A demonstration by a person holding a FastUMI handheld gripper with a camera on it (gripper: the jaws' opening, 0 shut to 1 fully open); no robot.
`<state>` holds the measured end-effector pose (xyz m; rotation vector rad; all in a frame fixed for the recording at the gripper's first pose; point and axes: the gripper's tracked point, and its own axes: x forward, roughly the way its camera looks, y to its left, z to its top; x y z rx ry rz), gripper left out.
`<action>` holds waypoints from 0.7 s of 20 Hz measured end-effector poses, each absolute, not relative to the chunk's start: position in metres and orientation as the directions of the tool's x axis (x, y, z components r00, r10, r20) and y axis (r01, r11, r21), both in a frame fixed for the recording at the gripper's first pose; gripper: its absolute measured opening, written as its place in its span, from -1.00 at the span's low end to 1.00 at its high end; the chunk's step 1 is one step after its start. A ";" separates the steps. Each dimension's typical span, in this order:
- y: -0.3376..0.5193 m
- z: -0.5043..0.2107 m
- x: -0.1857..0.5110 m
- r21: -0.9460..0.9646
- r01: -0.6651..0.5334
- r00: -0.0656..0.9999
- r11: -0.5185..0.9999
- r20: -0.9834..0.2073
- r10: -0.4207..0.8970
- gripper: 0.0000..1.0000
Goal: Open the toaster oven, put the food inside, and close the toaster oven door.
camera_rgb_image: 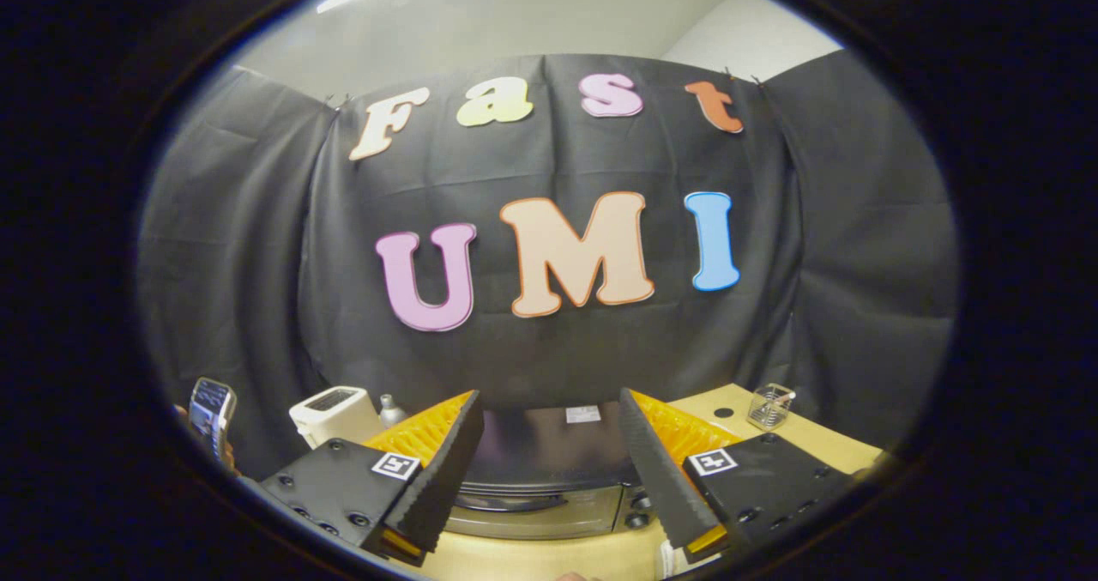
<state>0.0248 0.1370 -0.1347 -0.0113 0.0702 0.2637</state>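
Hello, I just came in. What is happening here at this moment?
A person holds a gripper above a wooden table, aimed at a toaster oven just ahead. The fingers are open and hold nothing. The oven door looks closed, so the job seems to be at its start. Beside the oven stand a white toaster and a small bottle on one side, and a clear glass on the other. I cannot see the food.

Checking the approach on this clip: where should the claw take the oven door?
By the handle, the dark bar across the top of the closed door of the oven. Come from the front and slightly above. It runs crosswise between the open claw fingers, so it likely wants a hook and downward pull.
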 end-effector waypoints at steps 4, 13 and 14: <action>0.162 -0.183 0.035 -0.035 -0.300 0.947 0.953 -0.130 0.293 0.95; 0.169 -0.270 0.054 -0.036 -0.286 0.932 0.958 -0.242 0.269 0.95; 0.169 -0.278 0.051 -0.032 -0.284 0.928 0.958 -0.260 0.266 0.95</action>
